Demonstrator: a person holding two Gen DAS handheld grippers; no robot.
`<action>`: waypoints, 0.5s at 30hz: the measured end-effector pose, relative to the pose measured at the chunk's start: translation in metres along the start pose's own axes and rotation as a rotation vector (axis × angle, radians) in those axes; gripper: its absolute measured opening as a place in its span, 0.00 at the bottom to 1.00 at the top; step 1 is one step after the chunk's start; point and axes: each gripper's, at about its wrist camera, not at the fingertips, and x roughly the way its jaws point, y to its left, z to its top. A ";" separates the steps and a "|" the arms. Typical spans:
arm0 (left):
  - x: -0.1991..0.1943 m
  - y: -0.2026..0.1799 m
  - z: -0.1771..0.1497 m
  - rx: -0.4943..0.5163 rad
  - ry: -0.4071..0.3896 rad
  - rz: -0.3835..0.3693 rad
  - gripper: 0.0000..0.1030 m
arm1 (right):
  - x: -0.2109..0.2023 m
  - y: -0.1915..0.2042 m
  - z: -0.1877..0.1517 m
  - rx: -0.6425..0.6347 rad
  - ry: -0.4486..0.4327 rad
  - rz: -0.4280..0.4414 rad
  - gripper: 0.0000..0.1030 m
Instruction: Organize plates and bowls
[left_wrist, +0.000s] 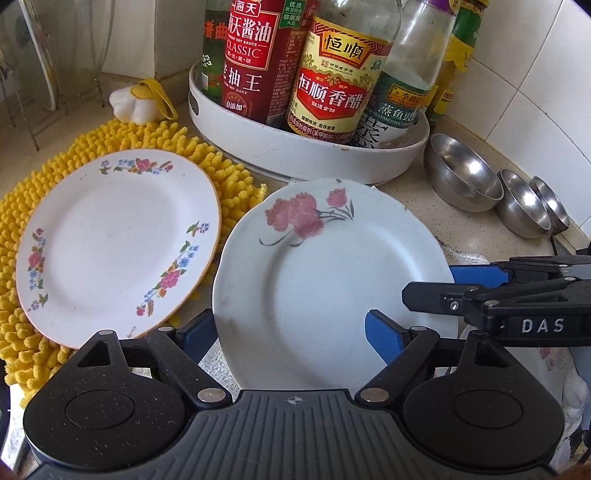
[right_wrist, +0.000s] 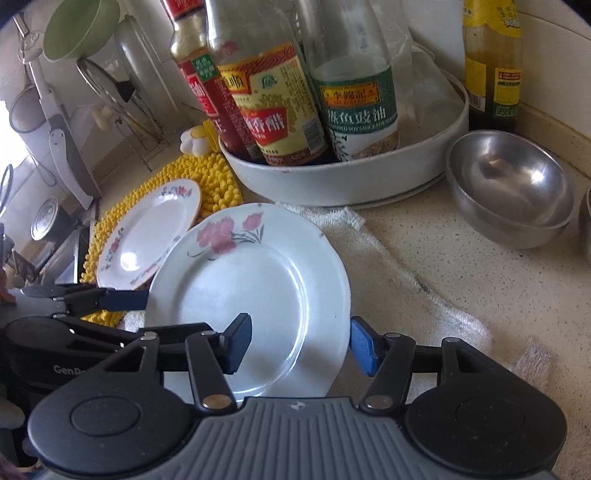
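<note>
Plates: two. Pink-carnation plate (left_wrist: 325, 280) sits centre on the worktop (right_wrist: 461, 280), partly over a white cloth (right_wrist: 388, 258); small-flower plate (left_wrist: 114, 243) lies to its left on a yellow chenille mat (left_wrist: 33, 206). In the right wrist view the carnation plate's rim overlaps the small-flower plate's edge; touching or not, cannot tell.

Steel bowls: three visible in the left wrist view, in a row right of the tray — large bowl (left_wrist: 461, 181), then two smaller bowls (left_wrist: 524, 206), the last one tucked behind the middle one.

Hand-held grippers: two, both at the carnation plate.
- Left hand-held gripper (left_wrist: 291, 332): jaws wide apart, blue pads either side of the plate's near-left rim, one pad over the plate face, one outside the rim. No firm clamp seen.
- Right hand-held gripper (right_wrist: 301, 347): jaws wide apart straddling the plate's near-right rim, one pad over the face, one just outside the edge. Not closed on it.

White round tray (left_wrist: 306, 147) behind the plates holds at least four sauce bottles (left_wrist: 332, 77); another bottle (right_wrist: 493, 62) stands outside it by the wall. White-and-yellow flower-shaped item (left_wrist: 136, 101) behind the mat.
</note>
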 end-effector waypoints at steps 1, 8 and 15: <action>-0.001 0.000 0.000 0.003 -0.004 0.001 0.87 | -0.001 0.000 0.001 -0.002 -0.006 0.000 0.59; -0.007 -0.002 0.007 0.009 -0.027 0.006 0.87 | -0.006 0.002 0.003 0.007 -0.012 -0.002 0.59; -0.011 -0.007 0.010 0.029 -0.040 0.003 0.87 | -0.015 0.003 0.003 0.015 -0.027 -0.011 0.59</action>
